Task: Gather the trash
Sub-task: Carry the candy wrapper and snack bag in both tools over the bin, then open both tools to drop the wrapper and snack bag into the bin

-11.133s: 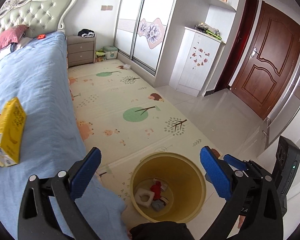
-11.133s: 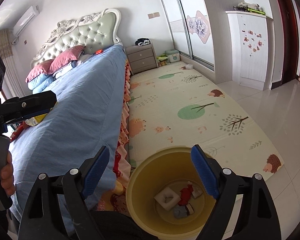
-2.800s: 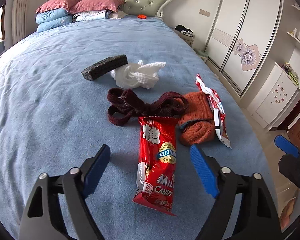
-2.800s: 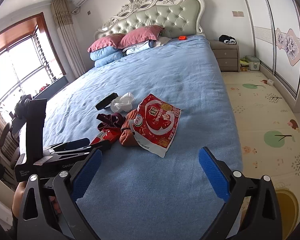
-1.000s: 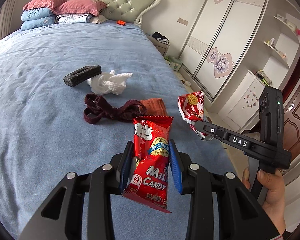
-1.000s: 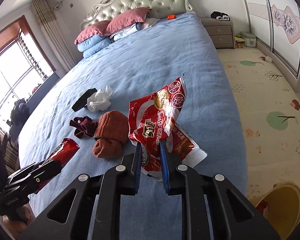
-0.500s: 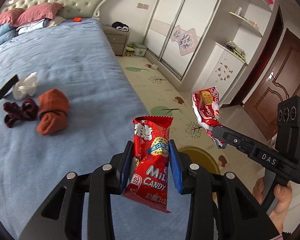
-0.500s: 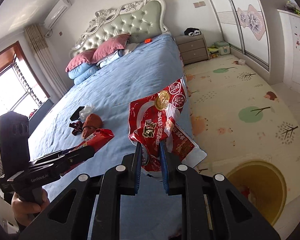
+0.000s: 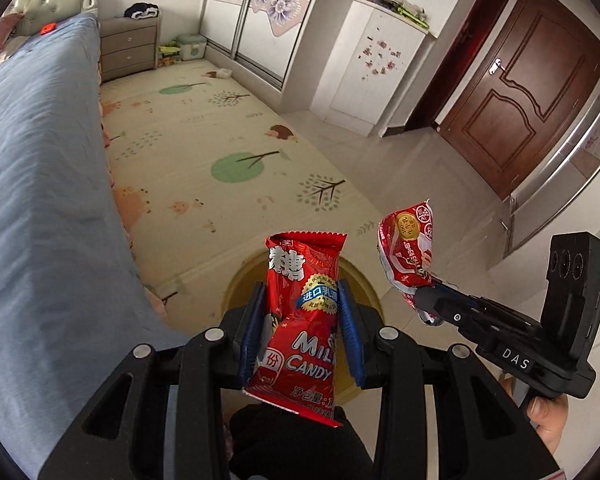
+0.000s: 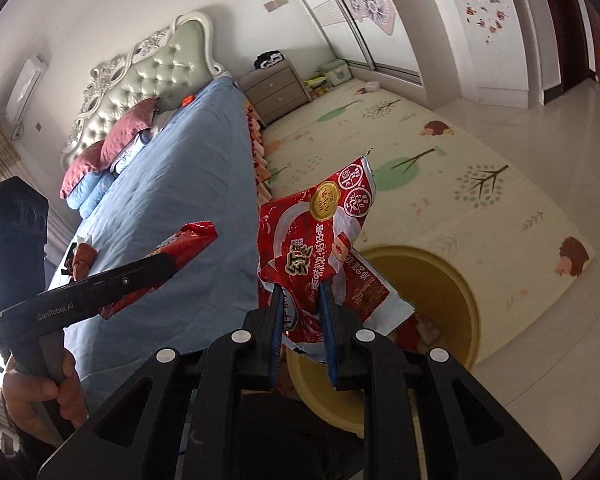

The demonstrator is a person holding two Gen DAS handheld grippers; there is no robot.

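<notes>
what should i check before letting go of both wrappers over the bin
1. Left tool shut on the milk candy wrapper: ok.
2. Right tool shut on the torn red snack bag: ok.
3. Candy wrapper over the yellow bin: ok in the left view, its mouth shows directly behind the wrapper.
4. Snack bag over the bin: cannot tell; in the right view the bag sits at the near-left rim, partly toward the bed.
5. Room in the bin: ok, only a few scraps show at the bottom.
6. Tools apart from each other: ok, a gap shows in both views.
</notes>
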